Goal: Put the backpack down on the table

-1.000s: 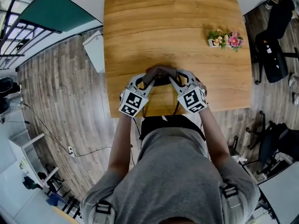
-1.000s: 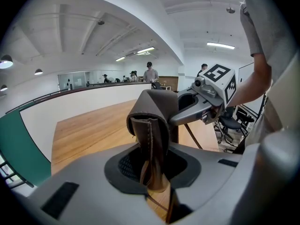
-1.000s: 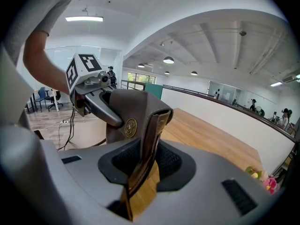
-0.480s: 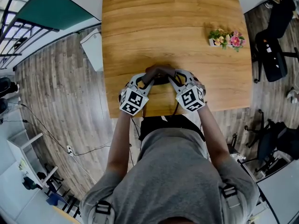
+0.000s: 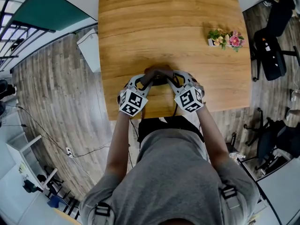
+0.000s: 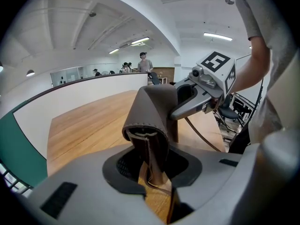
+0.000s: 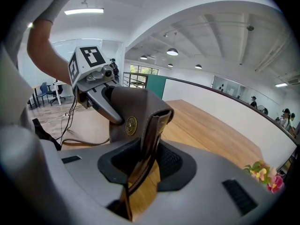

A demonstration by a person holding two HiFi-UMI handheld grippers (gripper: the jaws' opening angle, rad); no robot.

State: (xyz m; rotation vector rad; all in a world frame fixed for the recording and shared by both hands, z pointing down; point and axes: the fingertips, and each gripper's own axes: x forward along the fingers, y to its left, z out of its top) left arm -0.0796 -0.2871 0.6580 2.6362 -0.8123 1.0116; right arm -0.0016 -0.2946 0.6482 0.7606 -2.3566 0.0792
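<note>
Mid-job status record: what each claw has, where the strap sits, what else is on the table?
left claw: shut on the brown leather backpack strap; jaws have just been opening, strap between them
right claw: shut on the same strap
strap place: above the near part of the wooden table
also on table: small pot of pink and yellow flowers

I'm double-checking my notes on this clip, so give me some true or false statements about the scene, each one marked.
1. The right gripper is clamped on a brown leather handle. True.
2. That handle bears a round gold emblem. True.
3. The wooden table is bare. False: a small pot of pink and yellow flowers stands toward its right.
4. The left gripper is empty. False: the same handle sits between its jaws, which have just been opening.
</note>
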